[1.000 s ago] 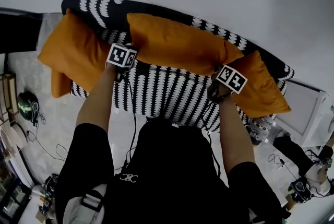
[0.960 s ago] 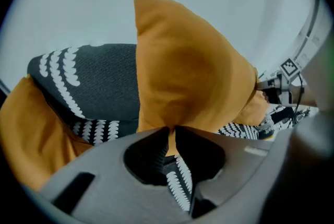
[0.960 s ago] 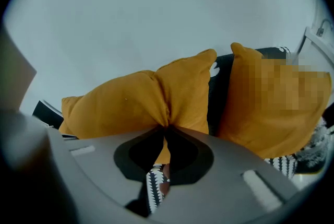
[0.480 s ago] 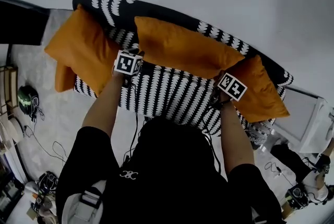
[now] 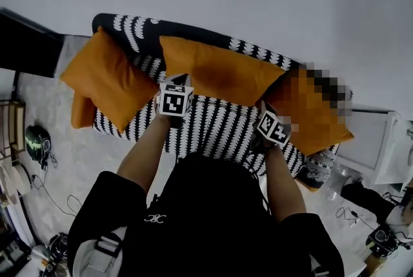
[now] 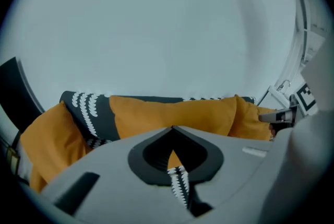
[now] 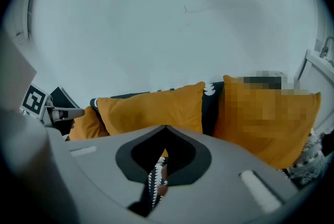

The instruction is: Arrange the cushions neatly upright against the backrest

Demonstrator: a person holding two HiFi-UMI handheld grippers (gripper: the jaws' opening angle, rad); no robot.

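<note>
Both tools are free. Your left hand-held gripper (image 6: 172,130) and right hand-held gripper (image 7: 166,128) have just been closing, and their jaws now sit together with nothing between them. The long orange fabric cushion (image 5: 216,72) leans on the backrest (image 5: 139,27) of the black-and-white patterned sofa (image 5: 213,121). A second ago you had a tool at each of its lower ends; now both have drawn back over the seat, clear of it.

The square orange cushion at the left end (image 5: 106,85) appears to slump outward over the arm, though the wide lens may exaggerate this. I'd take that one next:
- Open wide and pinch an upper corner.
- Stand it on its bottom edge.
- Press it back beside the long one.

The orange cushion at the right end (image 5: 322,130) likely wants the same.
</note>
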